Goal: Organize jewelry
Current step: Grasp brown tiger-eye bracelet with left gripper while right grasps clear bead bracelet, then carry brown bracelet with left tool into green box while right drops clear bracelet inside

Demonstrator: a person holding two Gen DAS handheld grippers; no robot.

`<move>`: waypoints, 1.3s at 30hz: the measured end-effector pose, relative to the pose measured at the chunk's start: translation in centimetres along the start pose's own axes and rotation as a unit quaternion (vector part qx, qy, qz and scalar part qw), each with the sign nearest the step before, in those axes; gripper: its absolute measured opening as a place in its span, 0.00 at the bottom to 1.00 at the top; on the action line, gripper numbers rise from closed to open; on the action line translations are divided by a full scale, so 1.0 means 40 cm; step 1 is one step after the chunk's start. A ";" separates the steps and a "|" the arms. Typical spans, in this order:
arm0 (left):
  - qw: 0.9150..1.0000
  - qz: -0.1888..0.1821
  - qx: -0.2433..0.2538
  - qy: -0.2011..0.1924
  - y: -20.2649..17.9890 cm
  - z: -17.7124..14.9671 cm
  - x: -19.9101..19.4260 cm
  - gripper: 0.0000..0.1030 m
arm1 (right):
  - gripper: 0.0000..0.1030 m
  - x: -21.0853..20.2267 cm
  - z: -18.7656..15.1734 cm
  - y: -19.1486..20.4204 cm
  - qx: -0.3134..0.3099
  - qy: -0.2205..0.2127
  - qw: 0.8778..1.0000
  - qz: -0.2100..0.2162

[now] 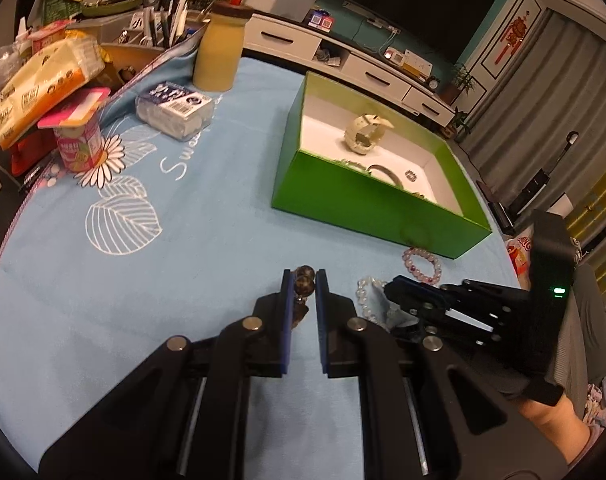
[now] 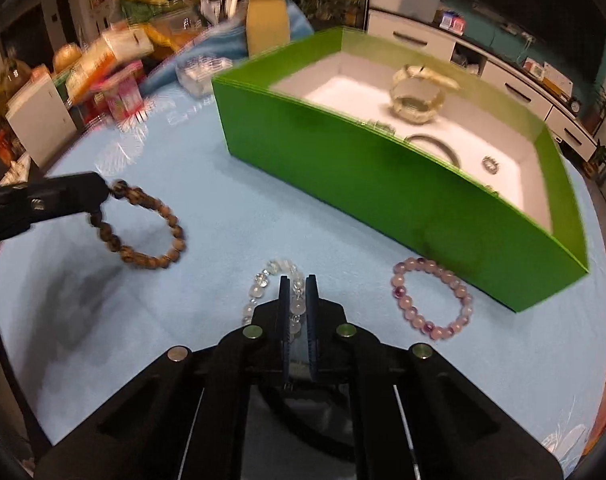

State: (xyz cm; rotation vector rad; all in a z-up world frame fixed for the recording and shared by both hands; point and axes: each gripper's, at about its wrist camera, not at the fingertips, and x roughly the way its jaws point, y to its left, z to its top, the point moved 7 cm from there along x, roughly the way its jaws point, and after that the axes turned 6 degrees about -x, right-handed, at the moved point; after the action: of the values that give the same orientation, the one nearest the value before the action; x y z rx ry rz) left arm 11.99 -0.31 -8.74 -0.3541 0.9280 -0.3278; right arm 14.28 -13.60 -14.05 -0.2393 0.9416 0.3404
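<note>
The green box (image 2: 383, 184) sits open on the blue tablecloth (image 1: 207, 208), and everything else is easiest placed from it. Inside, on its white floor, stand a cream watch (image 1: 363, 134), a dark bangle (image 2: 439, 148) and a small ring (image 2: 490, 165).

Just outside the box's near wall lies a pink bead bracelet (image 2: 431, 300), flat on the cloth and untouched. A little further from the box, the right gripper (image 2: 297, 292) has its fingers clenched on a clear bead bracelet (image 2: 269, 274); some beads are pinched between the blue pads while the rest of the loop lies on the cloth ahead of the tips. No earlier view is at hand, so only the closed grasp can be told.

Further still from the box, off to the left, the left gripper (image 1: 303, 284) grasps a brown bead bracelet (image 2: 143, 228) by one end, with dark beads squeezed between its pads. From the right wrist view the loop hangs from the fingertips and casts a shadow on the cloth beneath.

Beyond the box's far-left corner stand a yellow bottle (image 1: 219, 56), a pack of tissues (image 1: 175, 114) and a clutter of packets.
</note>
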 end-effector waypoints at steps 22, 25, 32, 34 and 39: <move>0.999 -0.020 0.041 -0.028 -0.119 0.045 -0.076 0.10 | 0.07 -0.269 0.037 -0.090 0.065 -0.130 0.989 -0.019; 0.998 -0.022 0.048 -0.032 -0.137 0.057 -0.086 0.10 | 0.07 -0.286 0.040 -0.105 0.070 -0.137 0.988 -0.022; 0.997 -0.028 0.064 -0.041 -0.180 0.098 -0.095 0.10 | 0.07 -0.323 0.061 -0.137 0.077 -0.156 0.984 -0.032; 0.996 -0.029 0.071 -0.046 -0.195 0.115 -0.099 0.10 | 0.07 -0.333 0.069 -0.146 0.078 -0.161 0.983 -0.036; 0.994 -0.030 0.084 -0.055 -0.227 0.154 -0.102 0.10 | 0.07 -0.349 0.089 -0.170 0.080 -0.170 0.981 -0.043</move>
State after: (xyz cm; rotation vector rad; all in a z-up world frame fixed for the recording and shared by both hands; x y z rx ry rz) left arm 13.67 -5.76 1.50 -0.2433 0.7763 -0.4341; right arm 12.01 -21.14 -0.20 -0.0695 0.6142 0.2155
